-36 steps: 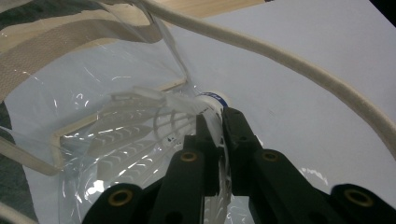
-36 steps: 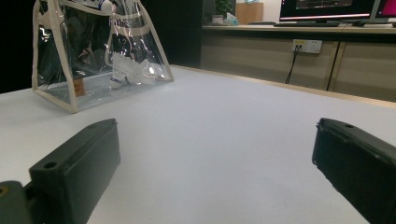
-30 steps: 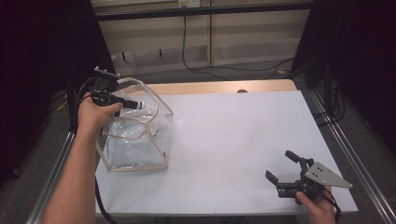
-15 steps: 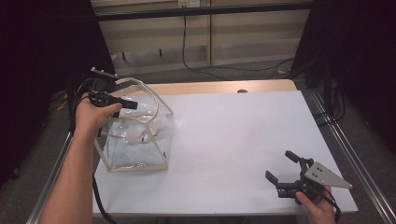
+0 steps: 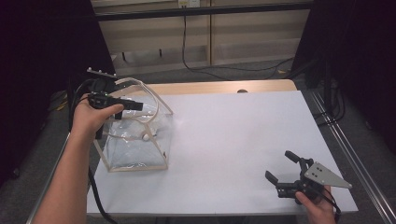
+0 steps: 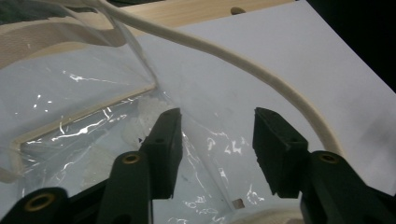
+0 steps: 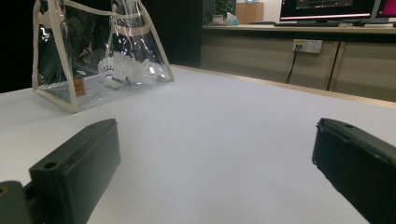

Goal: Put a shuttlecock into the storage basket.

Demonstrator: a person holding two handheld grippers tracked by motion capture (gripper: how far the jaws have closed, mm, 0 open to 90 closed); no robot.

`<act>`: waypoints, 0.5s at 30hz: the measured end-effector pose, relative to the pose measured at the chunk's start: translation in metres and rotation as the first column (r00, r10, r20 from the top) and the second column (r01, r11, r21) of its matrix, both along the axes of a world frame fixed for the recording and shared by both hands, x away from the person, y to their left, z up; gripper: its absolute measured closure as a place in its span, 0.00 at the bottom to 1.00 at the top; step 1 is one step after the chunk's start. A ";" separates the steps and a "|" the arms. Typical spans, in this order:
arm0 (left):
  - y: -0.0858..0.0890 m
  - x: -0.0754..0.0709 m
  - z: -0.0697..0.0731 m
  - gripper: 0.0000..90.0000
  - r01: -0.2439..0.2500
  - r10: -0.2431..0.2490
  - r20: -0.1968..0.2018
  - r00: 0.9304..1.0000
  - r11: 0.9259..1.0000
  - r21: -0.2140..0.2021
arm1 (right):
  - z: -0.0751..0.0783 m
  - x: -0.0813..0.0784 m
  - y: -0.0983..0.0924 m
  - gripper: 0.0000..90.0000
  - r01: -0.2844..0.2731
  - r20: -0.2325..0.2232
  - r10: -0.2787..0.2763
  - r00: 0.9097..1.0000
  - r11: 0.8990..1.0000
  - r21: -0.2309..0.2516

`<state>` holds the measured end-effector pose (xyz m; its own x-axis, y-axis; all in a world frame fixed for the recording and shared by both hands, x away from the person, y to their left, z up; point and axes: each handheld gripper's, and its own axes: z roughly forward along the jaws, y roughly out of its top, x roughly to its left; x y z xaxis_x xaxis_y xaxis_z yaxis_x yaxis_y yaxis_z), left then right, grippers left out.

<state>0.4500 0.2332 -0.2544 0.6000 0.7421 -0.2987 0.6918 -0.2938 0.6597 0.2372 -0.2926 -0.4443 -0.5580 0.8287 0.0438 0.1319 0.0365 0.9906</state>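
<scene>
From the high view, my left gripper (image 5: pixel 133 106) hangs over the mouth of the clear bag (image 5: pixel 135 140) standing at the left edge of the white tabletop (image 5: pixel 233 140). A shuttlecock (image 5: pixel 145 137) lies inside the bag, so I judge the drop done; what is left is to draw my hand clear. My right gripper (image 5: pixel 285 170) rests low at the near right corner, well apart from the bag, its fingers spread on nothing.

In the left gripper view, my fingers (image 6: pixel 166 140) have just been opening and stand apart with nothing between them; below them is the bag's clear wall, and its cream handle (image 6: pixel 261 77) arcs past.

In the right gripper view, my fingers (image 7: pixel 77 161) stand wide. Across the tabletop, the bag (image 7: pixel 60 65) sits upright with the shuttlecock (image 7: pixel 119 70) on its floor.
</scene>
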 end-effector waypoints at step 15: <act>-0.004 -0.016 0.005 0.43 0.059 -0.058 0.040 0.998 0.998 -0.028 | 0.000 0.000 0.001 0.01 0.000 -0.004 0.000 1.000 1.000 -0.003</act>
